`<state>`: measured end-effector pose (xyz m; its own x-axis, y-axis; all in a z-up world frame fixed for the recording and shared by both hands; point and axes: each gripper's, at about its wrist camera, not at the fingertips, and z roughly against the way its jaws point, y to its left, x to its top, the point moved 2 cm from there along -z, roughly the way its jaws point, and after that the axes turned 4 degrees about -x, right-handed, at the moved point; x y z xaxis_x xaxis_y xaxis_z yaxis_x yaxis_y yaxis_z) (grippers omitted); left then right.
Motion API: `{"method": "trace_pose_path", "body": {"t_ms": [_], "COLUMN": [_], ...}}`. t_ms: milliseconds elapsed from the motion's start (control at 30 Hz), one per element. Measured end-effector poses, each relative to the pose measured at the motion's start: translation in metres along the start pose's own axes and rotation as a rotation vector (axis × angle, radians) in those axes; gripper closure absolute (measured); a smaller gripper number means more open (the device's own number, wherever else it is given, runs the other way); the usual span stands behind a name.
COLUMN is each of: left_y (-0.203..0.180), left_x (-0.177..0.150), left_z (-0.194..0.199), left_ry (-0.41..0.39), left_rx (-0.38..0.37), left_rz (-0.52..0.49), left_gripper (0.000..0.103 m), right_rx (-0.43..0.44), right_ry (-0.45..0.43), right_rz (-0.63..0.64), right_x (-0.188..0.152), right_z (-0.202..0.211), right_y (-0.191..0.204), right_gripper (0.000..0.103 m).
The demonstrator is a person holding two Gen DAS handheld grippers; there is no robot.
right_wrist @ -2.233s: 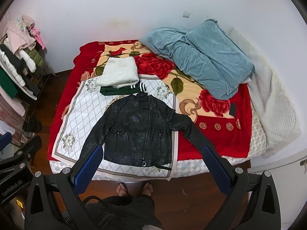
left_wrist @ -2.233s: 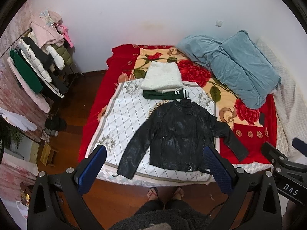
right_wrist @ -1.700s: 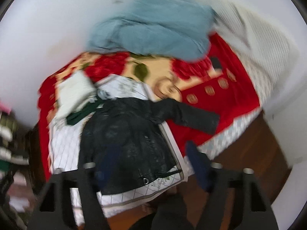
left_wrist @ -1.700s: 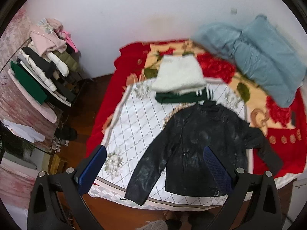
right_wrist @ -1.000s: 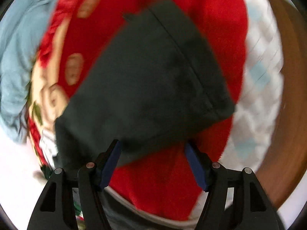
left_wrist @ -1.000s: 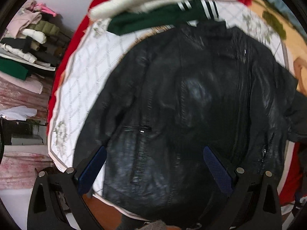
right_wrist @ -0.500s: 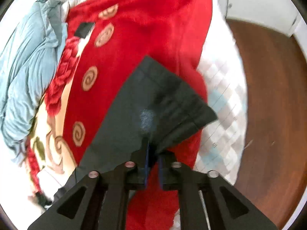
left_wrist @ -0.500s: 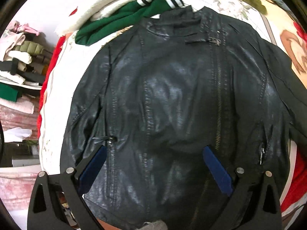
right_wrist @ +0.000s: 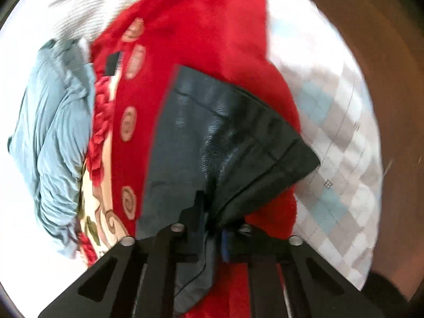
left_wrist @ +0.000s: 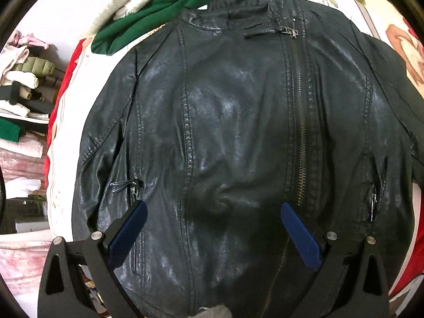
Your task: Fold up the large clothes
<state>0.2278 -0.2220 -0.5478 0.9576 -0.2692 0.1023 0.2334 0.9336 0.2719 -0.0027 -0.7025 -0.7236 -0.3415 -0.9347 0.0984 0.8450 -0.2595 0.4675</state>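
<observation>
A black leather jacket (left_wrist: 238, 132) lies face up on the bed, zipped, its collar toward the far side. It fills the left wrist view. My left gripper (left_wrist: 212, 220) hovers open just above the jacket's lower front, its blue pads (left_wrist: 127, 228) spread apart with nothing pinched. In the right wrist view the jacket's sleeve (right_wrist: 225, 143) is lifted off the red blanket (right_wrist: 206, 39). My right gripper (right_wrist: 212, 217) is shut on the sleeve near its cuff, the leather bunched between the pads.
A green garment with white stripes (left_wrist: 159, 8) and a white fluffy one (left_wrist: 132, 0) lie beyond the collar. Piled clothes (left_wrist: 23, 79) fill a rack at left. A blue-grey quilt (right_wrist: 53, 132) lies beyond the sleeve. Wooden floor (right_wrist: 384, 79) borders the bed's checked edge (right_wrist: 331, 145).
My right gripper closed on the sleeve and raised it off the blanket. My left gripper sank closer to the jacket's front, staying open.
</observation>
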Motion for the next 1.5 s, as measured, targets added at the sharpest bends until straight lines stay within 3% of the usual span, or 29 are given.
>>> {"method": "trace_pose_path", "body": {"t_ms": [100,267,433,500,667,733,900,1000,1033,1067,1100,1133,1167,1233,1367,1500], "left_y": [0.006,0.027,0.066,0.09,0.159,0.187,0.241,0.265,0.272,0.28,0.288,0.296,0.303,0.32,0.351,0.378], "left_x": [0.0,0.0,-0.003,-0.006,-0.014,-0.02,-0.036,-0.047,-0.05,-0.055,-0.058,-0.063,-0.069,-0.085,-0.13,-0.203], "left_z": [0.003,0.005,0.001,-0.001,-0.011,-0.018,-0.044,-0.055,-0.057,-0.059,-0.06,-0.06,-0.058,-0.055,-0.051,-0.058], "left_ry": [-0.016,-0.021,-0.015,-0.017,-0.013,-0.012,0.01,0.021,0.024,0.029,0.035,0.041,0.047,0.065,0.121,0.199], "left_rx": [-0.01,-0.027,-0.034,-0.028,0.002,0.019,0.047,0.053,0.051,0.046,0.039,0.03,0.02,0.006,-0.026,-0.137], "left_rz": [0.015,0.059,0.123,0.161,0.271,0.318,0.396,0.438,0.451,0.466,0.479,0.494,0.514,0.561,0.697,0.971], "left_gripper": [0.0,0.0,0.0,0.0,0.0,0.0,0.0,0.0,0.0,0.0,0.0,0.0,0.0,0.0,0.0,0.0], "right_rx": [0.006,0.099,0.218,0.241,0.263,0.251,0.16,0.032,0.006,0.011,0.028,0.045,0.073,0.121,0.123,0.138], "right_ry": [-0.055,-0.098,-0.039,0.003,0.141,0.182,0.256,0.381,0.418,0.482,0.543,0.566,0.582,0.618,0.622,0.632], "right_rz": [0.089,0.261,0.498,0.599,0.902,1.087,1.486,1.665,1.682,1.667,1.636,1.613,1.592,1.545,1.461,1.41], "right_x": [-0.001,-0.029,-0.11,-0.156,-0.312,-0.399,-0.572,-0.638,-0.647,-0.652,-0.649,-0.646,-0.64,-0.624,-0.583,-0.56], "right_z": [0.033,0.08,0.099,0.095,0.066,0.048,-0.004,-0.045,-0.051,-0.053,-0.052,-0.044,-0.033,-0.014,0.017,0.031], "right_y": [0.028,0.1,0.194,0.226,0.289,0.304,0.284,0.255,0.251,0.248,0.249,0.247,0.246,0.246,0.245,0.248], "right_gripper": [0.097,0.098,0.098,0.098,0.098,0.098,0.098,0.091,0.08,0.065,0.058,0.043,0.039,0.039,0.039,0.039]}}
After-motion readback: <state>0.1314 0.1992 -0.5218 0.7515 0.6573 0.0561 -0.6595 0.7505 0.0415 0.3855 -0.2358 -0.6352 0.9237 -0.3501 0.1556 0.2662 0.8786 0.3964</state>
